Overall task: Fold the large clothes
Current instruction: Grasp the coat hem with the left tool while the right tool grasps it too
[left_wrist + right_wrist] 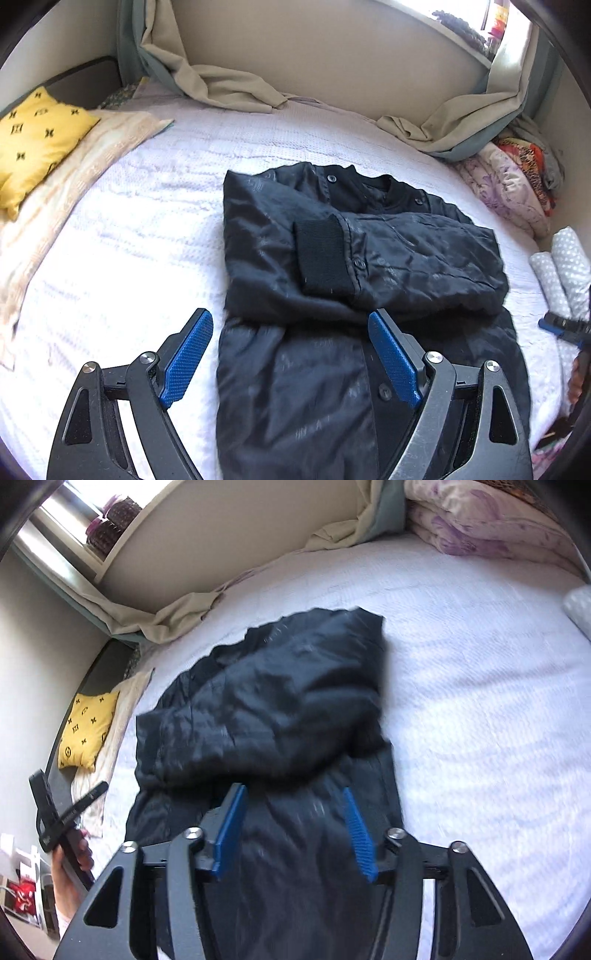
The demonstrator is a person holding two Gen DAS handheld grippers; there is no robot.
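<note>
Black jacket (332,266) is lying mid-bed on the white bedspread (140,229), shell fabric showing a slight sheen and fine creases. One sleeve is folded across the chest, its ribbed knit cuff (319,254) sitting matte against the shinier body. Round dark buttons (358,263) are running down the placket; collar is at 12 o'clock in the left wrist view. Hem end is running off the bottom of both views, cut off under the tongs.

Left gripper (290,354) is standing wide open above the lower jacket, blue knurled pads (188,358) empty, one over the bedspread, the other over fabric. Contact with the cloth can't be told. Right gripper (295,830) is also spread open over the jacket, gripping nothing; that view is motion-blurred, so fabric detail is soft.

Bedspread is showing a fine waffle texture. Yellow patterned cushion (33,140) is at 10 o'clock, on a cream blanket (74,177). Beige curtain (221,85) is pooling at 12 o'clock. Floral bedding pile (506,181) at 2 o'clock, partly cut off.
</note>
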